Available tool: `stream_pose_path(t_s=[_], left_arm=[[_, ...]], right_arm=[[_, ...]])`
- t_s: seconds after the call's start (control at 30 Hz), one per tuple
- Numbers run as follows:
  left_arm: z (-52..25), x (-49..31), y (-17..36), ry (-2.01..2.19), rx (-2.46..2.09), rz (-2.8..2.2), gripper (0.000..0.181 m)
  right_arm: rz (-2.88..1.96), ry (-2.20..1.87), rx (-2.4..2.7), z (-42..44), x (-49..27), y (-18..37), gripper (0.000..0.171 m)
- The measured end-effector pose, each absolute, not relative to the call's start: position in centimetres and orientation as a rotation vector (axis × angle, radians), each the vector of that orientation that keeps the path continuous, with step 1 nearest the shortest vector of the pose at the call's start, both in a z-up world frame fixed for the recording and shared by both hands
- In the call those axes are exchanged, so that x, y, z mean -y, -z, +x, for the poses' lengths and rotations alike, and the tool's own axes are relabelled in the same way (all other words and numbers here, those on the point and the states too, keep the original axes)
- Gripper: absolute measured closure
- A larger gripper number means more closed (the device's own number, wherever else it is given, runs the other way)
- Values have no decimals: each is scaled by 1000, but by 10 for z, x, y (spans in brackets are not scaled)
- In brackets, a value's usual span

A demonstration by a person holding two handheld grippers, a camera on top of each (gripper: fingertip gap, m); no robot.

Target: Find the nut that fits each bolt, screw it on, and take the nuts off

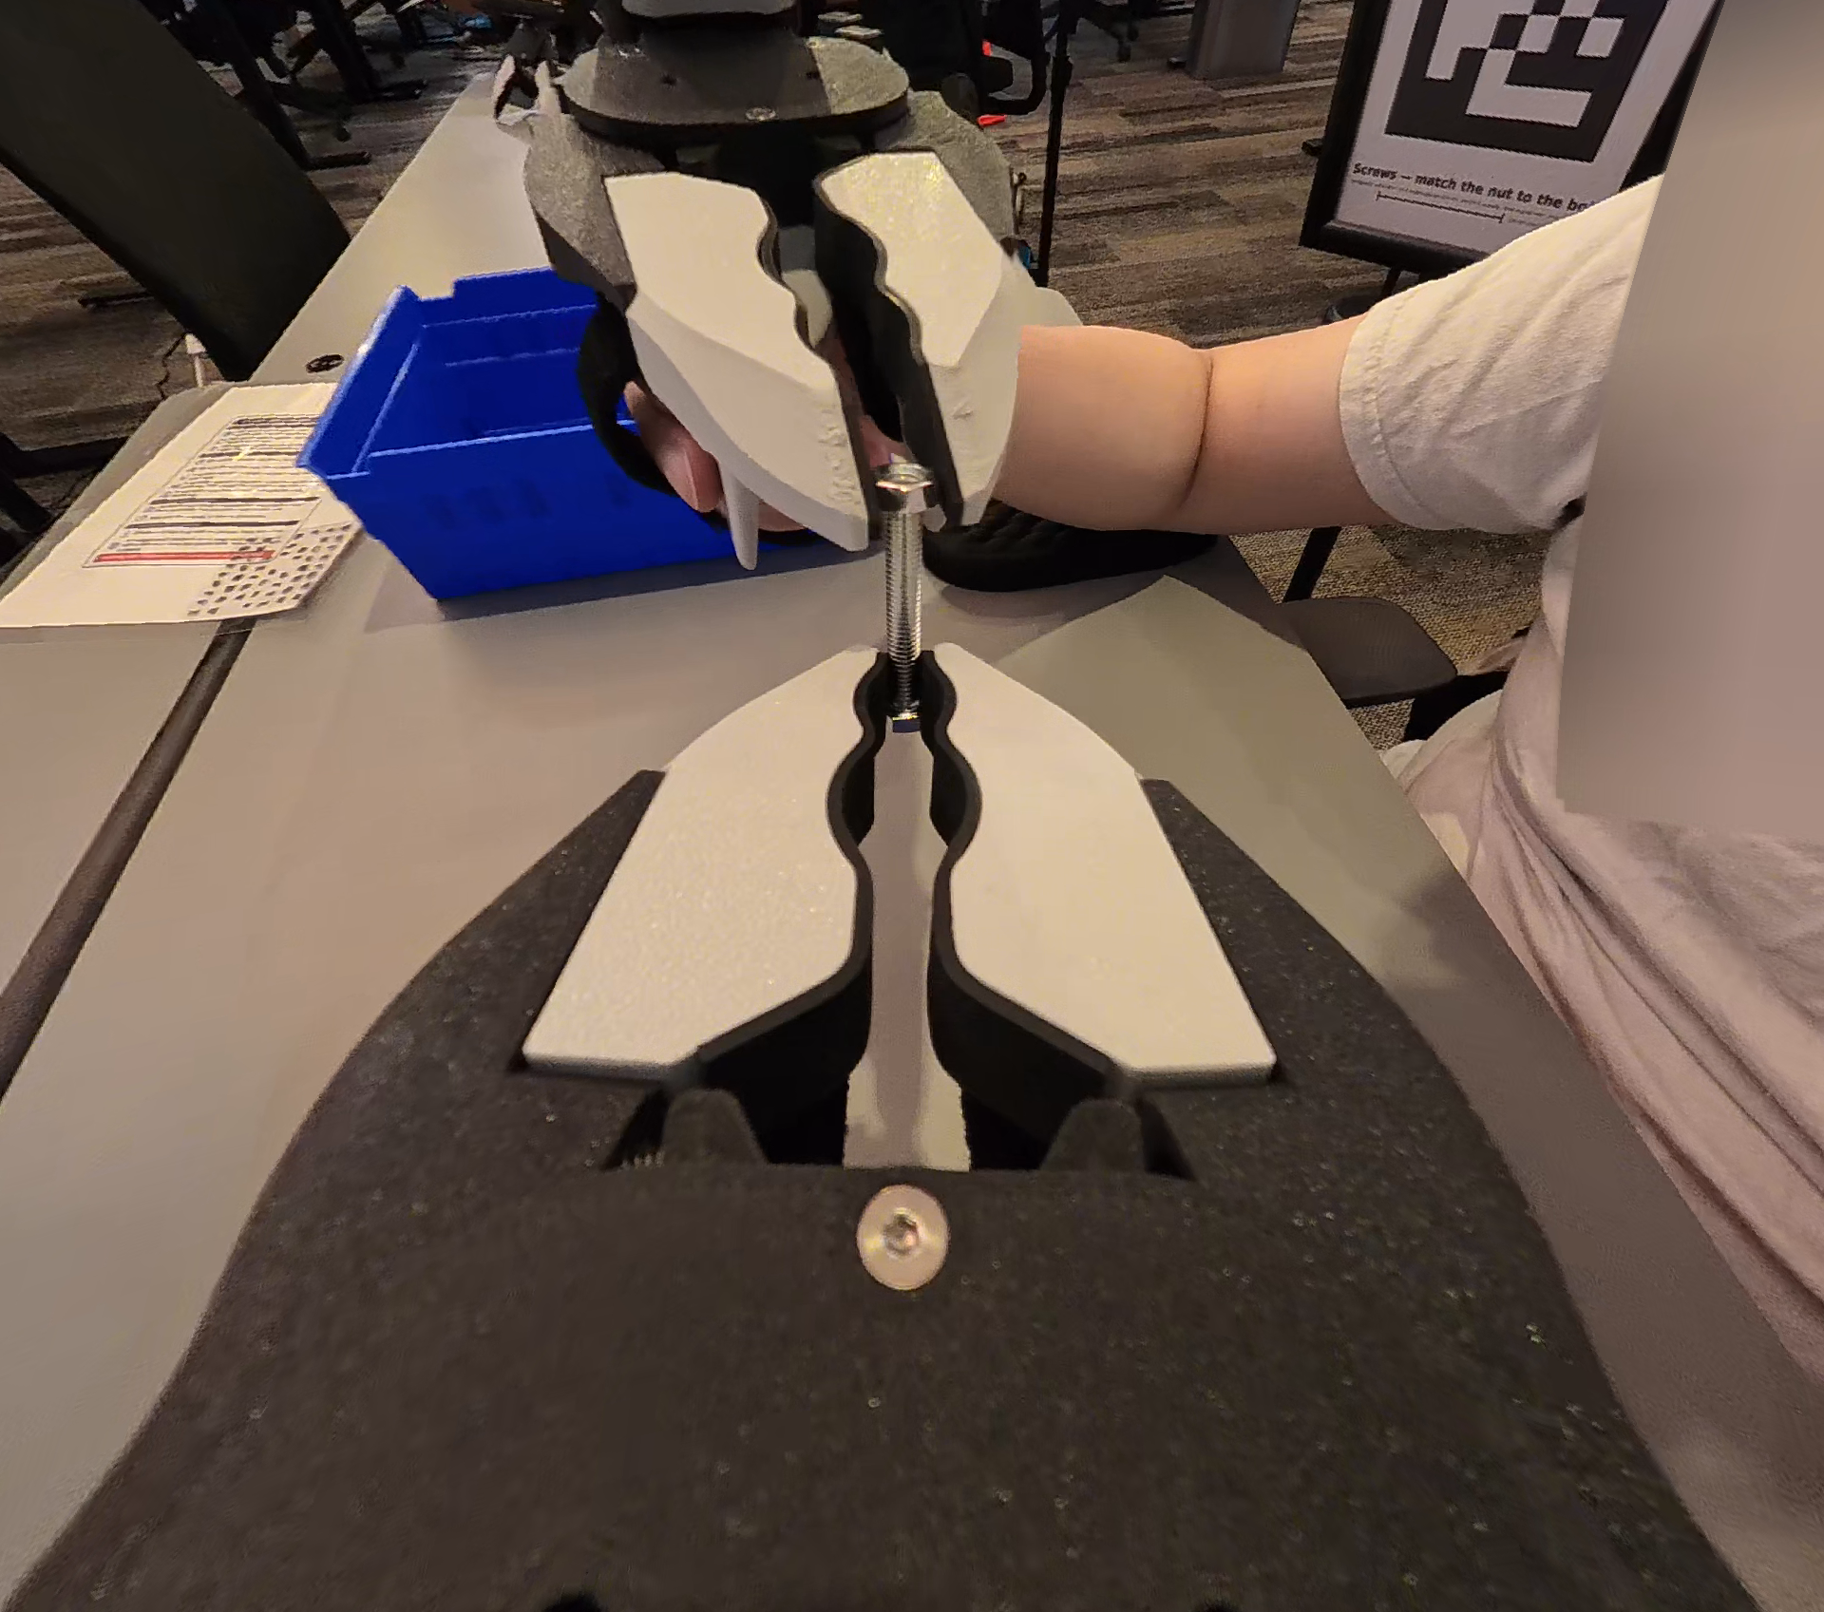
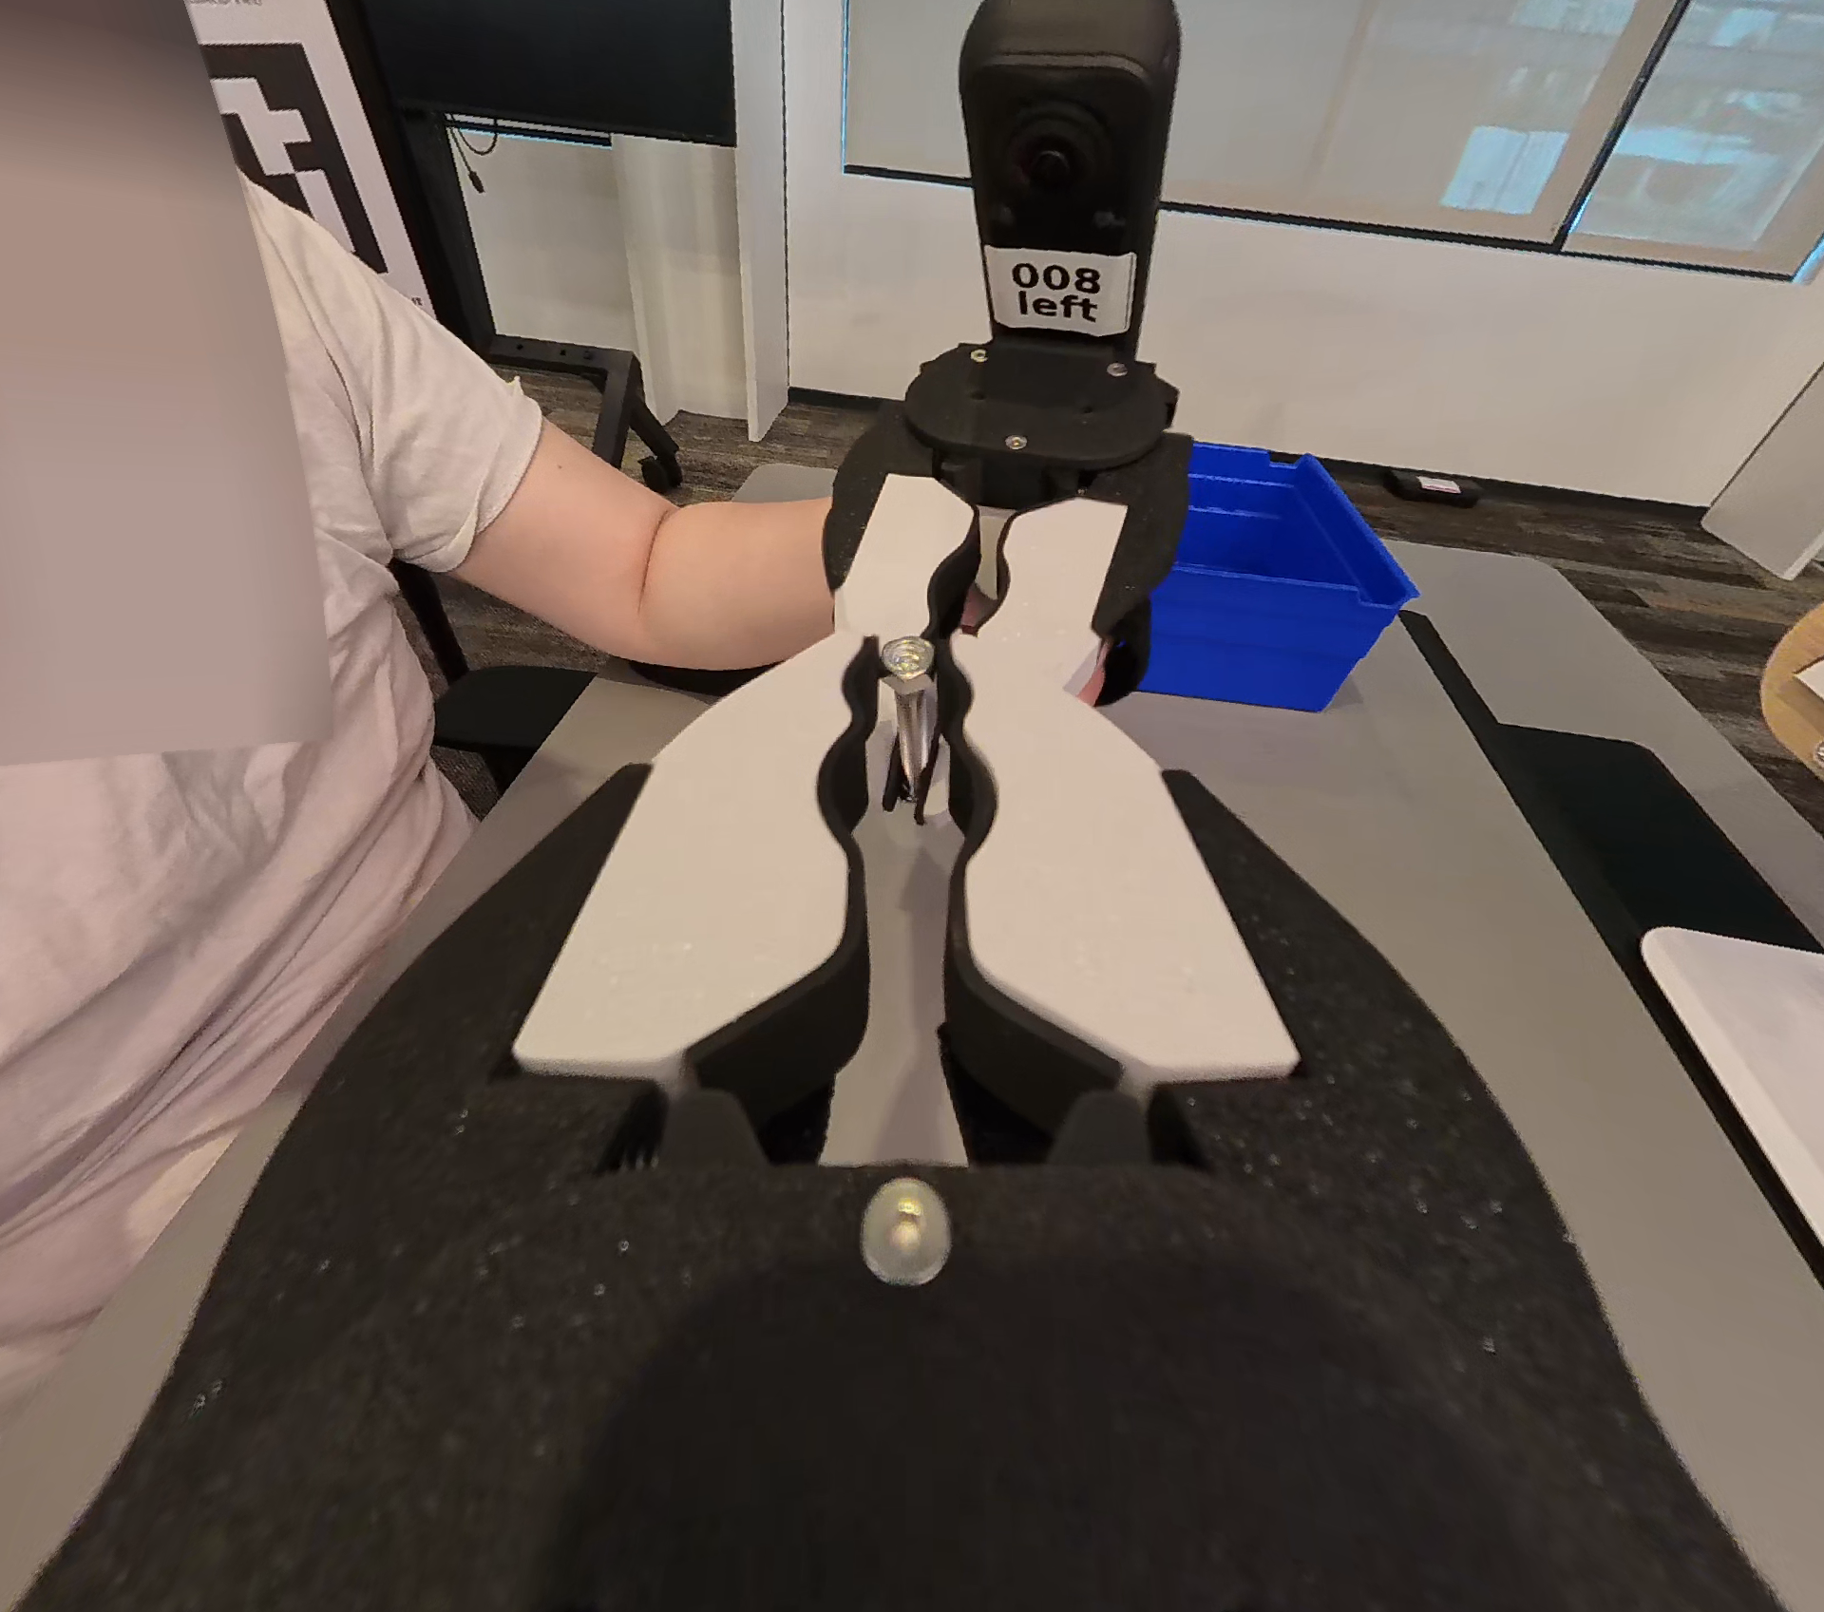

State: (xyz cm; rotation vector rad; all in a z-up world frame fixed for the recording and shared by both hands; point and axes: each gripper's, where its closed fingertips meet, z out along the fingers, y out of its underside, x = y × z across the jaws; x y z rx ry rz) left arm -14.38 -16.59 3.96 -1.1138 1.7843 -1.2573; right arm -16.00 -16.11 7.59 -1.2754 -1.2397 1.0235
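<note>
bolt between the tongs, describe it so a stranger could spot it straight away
Above the grey table, two tongs face each other tip to tip. Spanning the gap between them is the bolt, a slim, shiny, threaded silver rod with a hex head, the only bare metal thing held there.

The bolt's [image 1: 902, 578] lower end sinks out of sight between the left claw's [image 1: 903, 667] fingers, any nut there too small to tell, while the framed sign [image 1: 1559, 15] runs off the picture's top.

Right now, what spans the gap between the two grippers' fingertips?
The bolt: in the left wrist view the right gripper pinches its hex head, the left gripper clamps the nut at its far end. Nothing else.
</note>
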Motion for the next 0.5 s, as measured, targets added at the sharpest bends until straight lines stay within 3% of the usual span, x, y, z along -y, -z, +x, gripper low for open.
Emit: stream_pose_path(t_s=[0.5], left_arm=[[-135, 101, -40, 796, -1459, -1370, 176]], right_arm=[[-1526, -872, 676, -149, 99, -77, 161]])
